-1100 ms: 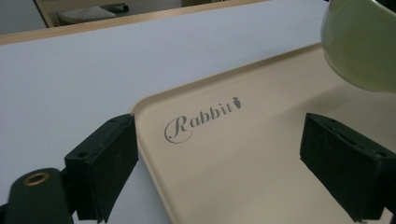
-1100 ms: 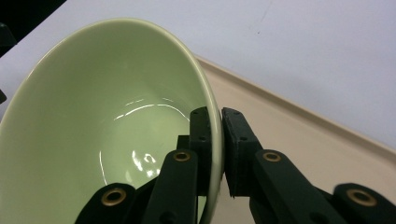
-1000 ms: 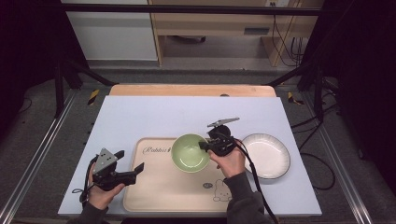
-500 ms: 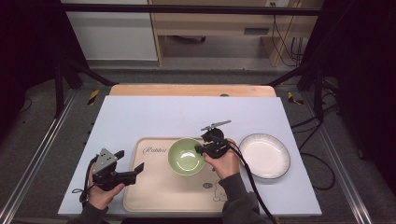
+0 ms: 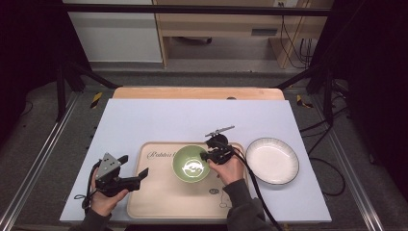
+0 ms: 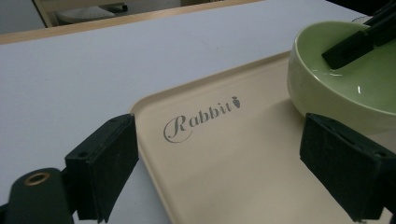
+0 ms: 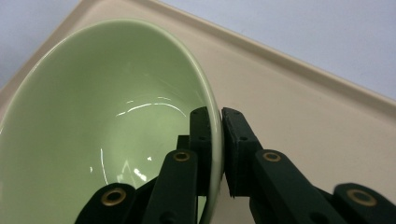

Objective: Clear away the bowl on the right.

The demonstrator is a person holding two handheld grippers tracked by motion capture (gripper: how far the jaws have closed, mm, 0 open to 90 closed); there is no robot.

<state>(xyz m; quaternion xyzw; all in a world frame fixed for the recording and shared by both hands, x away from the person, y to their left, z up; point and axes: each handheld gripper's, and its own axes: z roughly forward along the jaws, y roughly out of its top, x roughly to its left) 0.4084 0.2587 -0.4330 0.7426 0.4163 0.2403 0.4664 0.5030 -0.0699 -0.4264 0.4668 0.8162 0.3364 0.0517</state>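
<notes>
A green bowl (image 5: 190, 164) sits over the middle of the beige tray (image 5: 159, 204), and my right gripper (image 5: 210, 155) is shut on its right rim. In the right gripper view the two jaws clamp the rim of the bowl (image 7: 107, 126), one inside and one outside. The left gripper view shows the bowl (image 6: 345, 88) at the right with the other gripper's jaw inside it. My left gripper (image 5: 135, 174) stands open at the tray's left edge, its jaws wide apart over the tray (image 6: 233, 168) with nothing between them.
A white plate (image 5: 272, 160) with a dark rim lies on the pale blue table cover (image 5: 192, 120) right of the tray. The tray carries the word "Rabbit" (image 6: 201, 121). Cables trail from both grippers toward the table's front edge.
My right gripper has carried the green bowl leftward, from the tray's right part to its middle. The left gripper has stayed put.
</notes>
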